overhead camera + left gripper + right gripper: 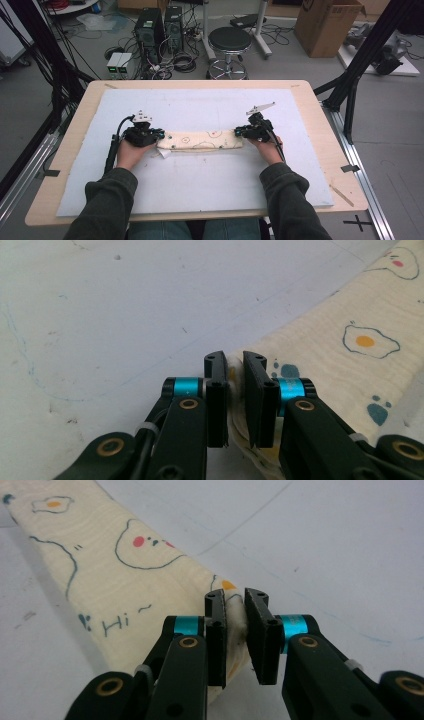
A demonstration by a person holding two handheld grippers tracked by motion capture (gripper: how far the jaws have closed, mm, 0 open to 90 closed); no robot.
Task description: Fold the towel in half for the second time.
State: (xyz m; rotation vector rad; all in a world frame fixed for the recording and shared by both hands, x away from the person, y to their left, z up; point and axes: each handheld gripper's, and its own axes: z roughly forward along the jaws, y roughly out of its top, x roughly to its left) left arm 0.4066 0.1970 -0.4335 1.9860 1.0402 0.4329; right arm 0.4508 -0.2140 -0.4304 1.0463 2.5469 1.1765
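Cloth folding, mid-run: both tools clamped on the ends of a folded strip.

Cream printed cloth [204, 140] lies as a long narrow band at bench [65, 165] centre, on the white mat [200, 185]; left tool [150, 136] pinches its 9 o'clock end, jaws nearly together with fabric between them; right tool [246, 132] likewise grips the 3 o'clock end; judged: lengthwise folds done, strip held flat; left to do, probably, is bringing the ends together; a loose corner shows at the 7 o'clock edge.
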